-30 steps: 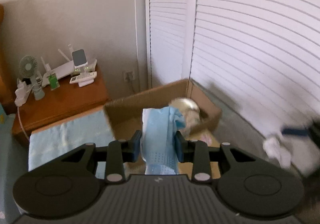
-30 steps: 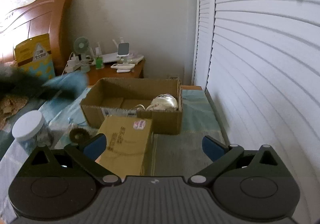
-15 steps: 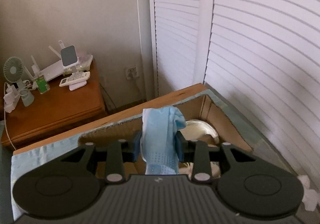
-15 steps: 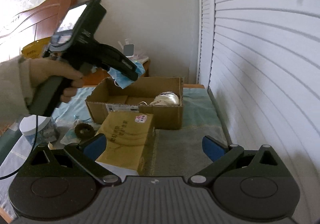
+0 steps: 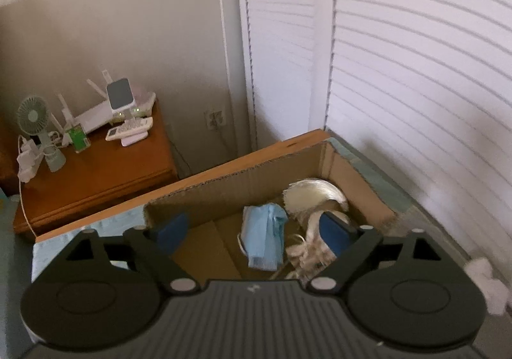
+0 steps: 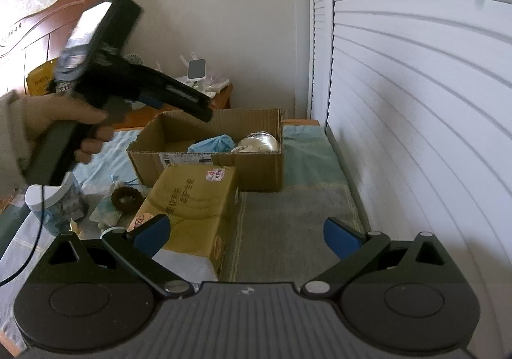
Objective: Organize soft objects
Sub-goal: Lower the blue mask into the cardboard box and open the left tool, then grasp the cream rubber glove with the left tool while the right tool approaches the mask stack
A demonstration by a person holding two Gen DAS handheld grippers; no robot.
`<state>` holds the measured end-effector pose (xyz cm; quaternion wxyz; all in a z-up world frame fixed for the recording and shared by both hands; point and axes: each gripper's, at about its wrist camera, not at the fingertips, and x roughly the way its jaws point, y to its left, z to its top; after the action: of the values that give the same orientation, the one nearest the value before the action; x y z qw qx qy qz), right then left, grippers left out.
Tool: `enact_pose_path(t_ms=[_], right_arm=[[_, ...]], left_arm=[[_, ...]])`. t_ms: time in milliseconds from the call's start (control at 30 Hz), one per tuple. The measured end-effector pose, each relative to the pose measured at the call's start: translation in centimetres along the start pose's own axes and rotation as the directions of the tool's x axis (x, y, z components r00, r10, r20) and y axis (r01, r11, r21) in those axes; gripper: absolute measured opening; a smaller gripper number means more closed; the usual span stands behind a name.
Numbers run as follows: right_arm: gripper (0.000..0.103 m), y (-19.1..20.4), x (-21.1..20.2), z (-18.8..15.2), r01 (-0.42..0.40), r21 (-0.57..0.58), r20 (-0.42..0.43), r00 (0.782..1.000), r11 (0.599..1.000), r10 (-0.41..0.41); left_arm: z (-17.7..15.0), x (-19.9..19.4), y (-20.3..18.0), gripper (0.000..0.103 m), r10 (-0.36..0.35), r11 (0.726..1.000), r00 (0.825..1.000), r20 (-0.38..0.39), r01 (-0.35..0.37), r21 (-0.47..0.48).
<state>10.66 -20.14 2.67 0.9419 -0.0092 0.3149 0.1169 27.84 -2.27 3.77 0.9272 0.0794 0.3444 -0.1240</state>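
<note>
A folded blue face mask (image 5: 264, 235) lies free inside the open cardboard box (image 5: 224, 187), beside a white rounded bundle (image 5: 315, 195) and some white strings. My left gripper (image 5: 252, 229) hangs over the box with its jaws opening wide, and the pads do not touch the mask below them. From the right wrist view the same mask (image 6: 212, 144) shows in the box (image 6: 256, 167), with the left gripper (image 6: 204, 109) held by a hand above the box's left end. My right gripper (image 6: 246, 234) is open over the bed, holding nothing.
A yellow-brown carton (image 6: 192, 199) lies in front of the box. A jar with a white lid (image 6: 51, 202), a dark ring (image 6: 126, 199) and small clutter sit on the bedding at left. A wooden nightstand (image 5: 96, 173) with a fan and gadgets stands behind. Louvred doors (image 6: 416, 103) run along the right.
The left gripper moved forward over the box, opened its jaws and let go of the blue mask, which dropped into the box. The right gripper stayed put.
</note>
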Motion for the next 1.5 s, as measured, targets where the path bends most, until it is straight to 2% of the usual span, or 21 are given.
enact_pose_path(t_ms=[233,733,1133,1500], right_arm=[[0.103,0.4,-0.9,-0.4,-0.021,0.003,-0.005,1.000,1.000,0.021],[0.103,1.5,-2.1,-2.7,-0.036,-0.041,-0.032,0.999,0.999,0.035],[0.103,2.2,-1.4,-5.3,-0.067,-0.071,-0.125,0.991,0.995,0.057],[0.103,3.8,1.0,-6.8,-0.135,-0.099,-0.240,0.965,0.986,0.108]], left_arm=[[-2.7,-4.7,0.2,0.090,-0.005,1.000,1.000,0.030,0.004,0.025],[-12.5,-11.4,0.7,0.093,-0.037,0.996,0.999,0.025,0.039,-0.080],[-18.6,-11.9,0.7,0.093,-0.035,0.997,0.999,-0.017,0.034,-0.068],[-20.8,-10.2,2.4,0.091,-0.034,0.995,0.998,-0.059,0.028,-0.100]])
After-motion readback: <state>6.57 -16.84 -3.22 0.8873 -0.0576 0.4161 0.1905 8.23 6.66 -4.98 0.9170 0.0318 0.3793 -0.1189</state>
